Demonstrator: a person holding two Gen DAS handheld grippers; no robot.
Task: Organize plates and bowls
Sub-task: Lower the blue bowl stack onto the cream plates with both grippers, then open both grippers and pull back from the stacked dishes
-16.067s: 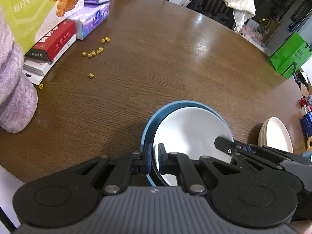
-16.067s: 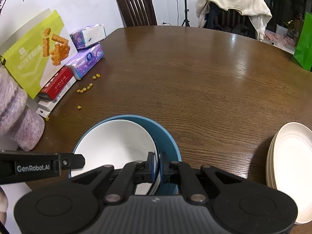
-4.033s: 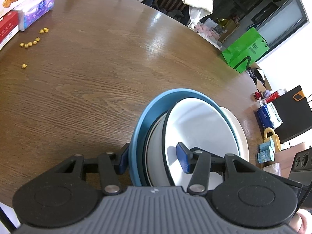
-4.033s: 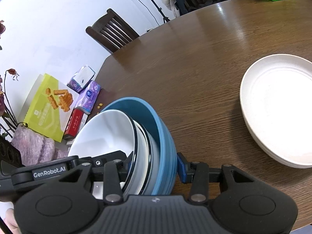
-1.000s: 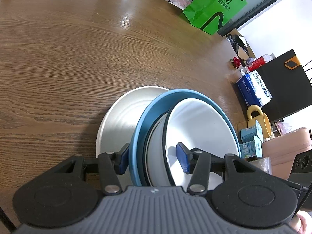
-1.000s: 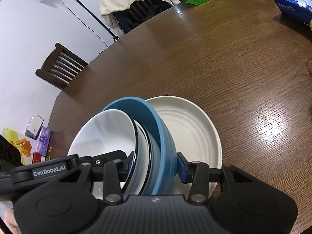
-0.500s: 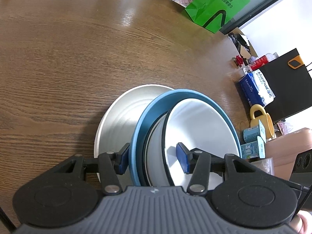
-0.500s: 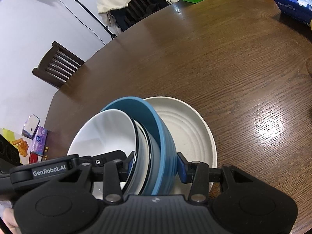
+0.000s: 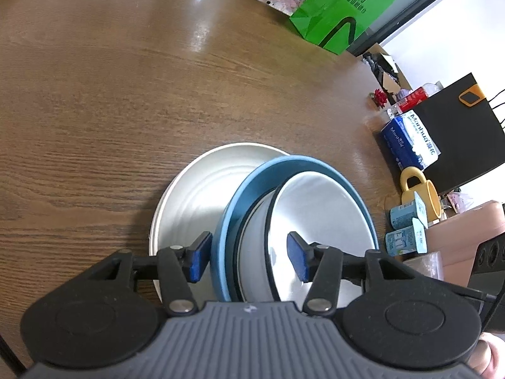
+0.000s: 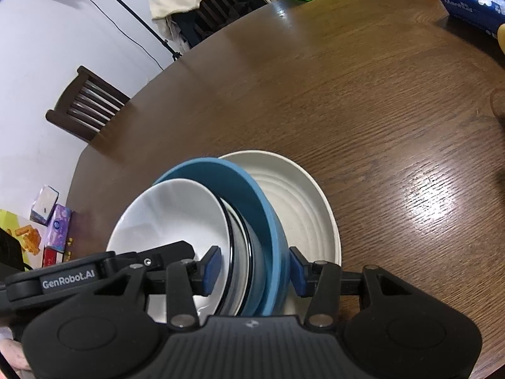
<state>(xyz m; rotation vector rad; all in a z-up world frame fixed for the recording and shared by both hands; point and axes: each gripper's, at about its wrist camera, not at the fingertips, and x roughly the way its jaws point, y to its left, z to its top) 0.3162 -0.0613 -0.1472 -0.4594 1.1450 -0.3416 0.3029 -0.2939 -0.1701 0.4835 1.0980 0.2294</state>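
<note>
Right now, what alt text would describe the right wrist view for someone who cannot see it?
A right gripper, jaws opening, straddles a blue bowl with a white bowl nested inside, over cream plates on a brown wooden table.

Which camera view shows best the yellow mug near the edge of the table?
The left wrist view. There the yellow mug shows whole, with its handle, lying beside small blue cartons and behind the blue tissue pack. The right wrist view shows only a yellow sliver of it at the picture's right edge.
</note>
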